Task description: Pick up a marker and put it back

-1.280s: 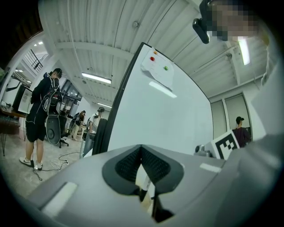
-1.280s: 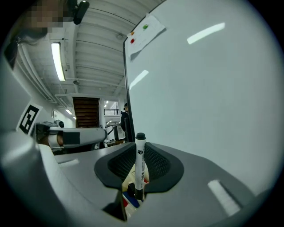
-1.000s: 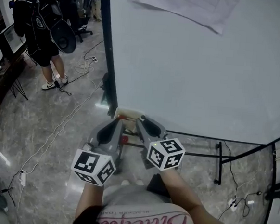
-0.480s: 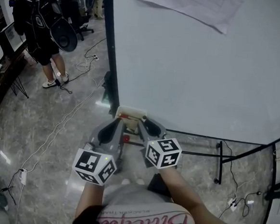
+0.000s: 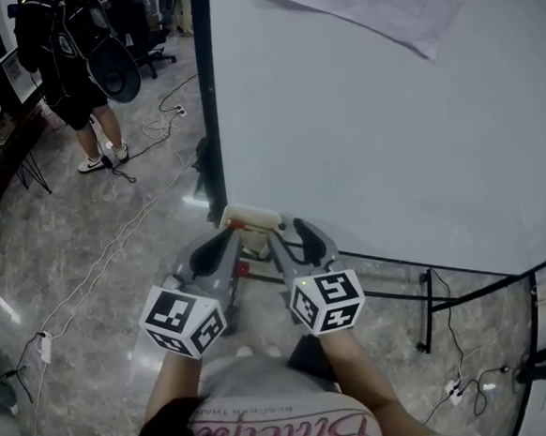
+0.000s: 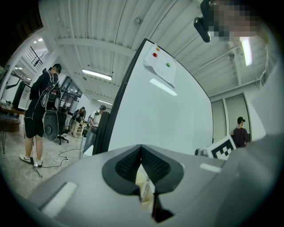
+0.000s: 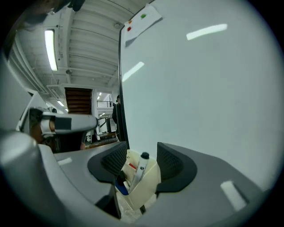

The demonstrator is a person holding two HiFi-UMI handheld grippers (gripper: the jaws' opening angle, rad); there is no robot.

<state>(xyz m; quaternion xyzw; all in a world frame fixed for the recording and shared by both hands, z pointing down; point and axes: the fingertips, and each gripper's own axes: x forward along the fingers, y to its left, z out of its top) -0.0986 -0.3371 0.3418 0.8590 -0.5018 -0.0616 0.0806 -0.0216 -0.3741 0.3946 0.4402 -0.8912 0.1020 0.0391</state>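
A cream marker holder (image 5: 250, 218) hangs at the whiteboard's lower left edge. In the right gripper view a white marker with a black cap (image 7: 141, 166) stands tilted in the holder (image 7: 148, 181), beside a red-marked one and something blue. My right gripper (image 7: 142, 155) straddles it with its jaws opening; the pads stand clear of the marker. In the head view the right gripper (image 5: 289, 231) sits just in front of the holder. My left gripper (image 5: 229, 239) rests beside it to the left, its pads (image 6: 133, 162) meeting at the tip with nothing held.
The large whiteboard (image 5: 384, 127) fills the right, with a paper sheet (image 5: 365, 8) pinned at its top. Its black stand legs (image 5: 426, 309) run along the marble floor. A person in black (image 5: 70, 46) stands at the far left, with cables (image 5: 111, 247) trailing across the floor.
The right gripper's jaws have spread wide apart; a second ago they stood close together over the holder. The left gripper has stayed put.
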